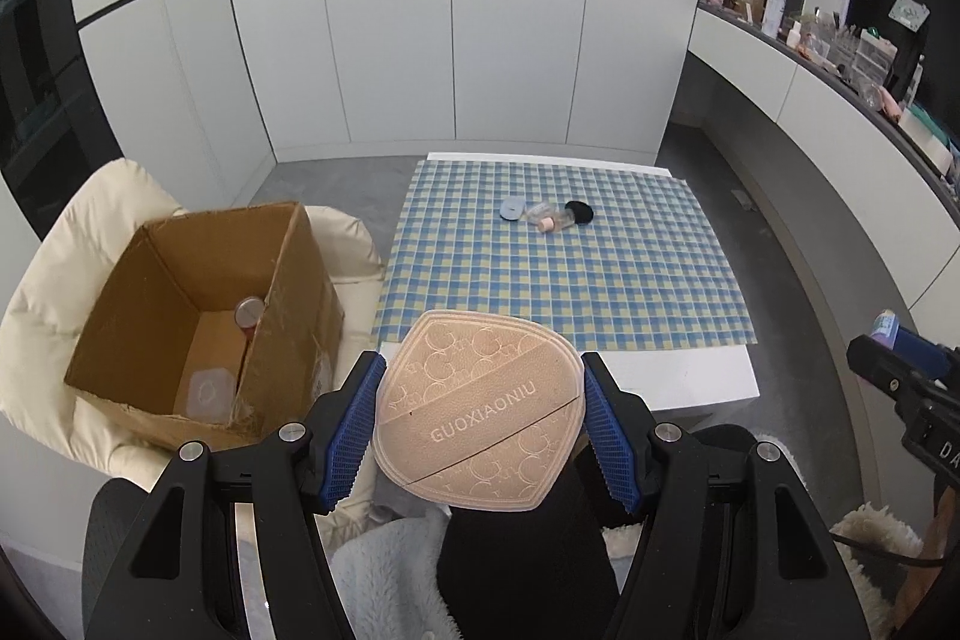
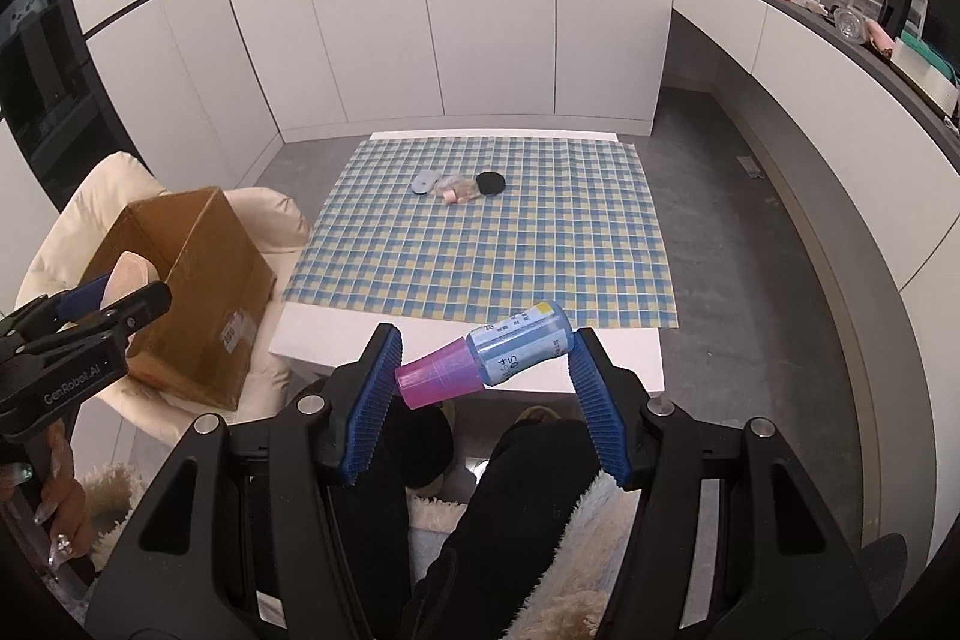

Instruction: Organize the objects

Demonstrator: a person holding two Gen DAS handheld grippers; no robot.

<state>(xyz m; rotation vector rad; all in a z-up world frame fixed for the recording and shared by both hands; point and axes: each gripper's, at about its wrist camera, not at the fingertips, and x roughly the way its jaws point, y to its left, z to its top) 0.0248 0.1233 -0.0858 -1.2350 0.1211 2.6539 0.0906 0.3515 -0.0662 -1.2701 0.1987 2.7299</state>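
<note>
One open brown cardboard box [image 1: 204, 316] is sitting there; one blue-and-yellow checked cloth [image 1: 558, 274] is lying flat. One beige embossed powder puff [image 1: 480, 400] and one blue pink-capped bottle [image 2: 504, 352] are showing.

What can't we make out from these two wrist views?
- Cardboard box contents: left wrist view shows only a round lid and a clear container; its wall hides the rest.
- Small items on the checked cloth: too small to identify in either view.
- Bottle label, right wrist view: print too small to read.

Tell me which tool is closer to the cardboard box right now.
Left. The left tool, gripping the beige pad, sits right beside the cardboard box, near its open top. The right tool, gripping the blue bottle, is farther off, by the table's near edge.
</note>
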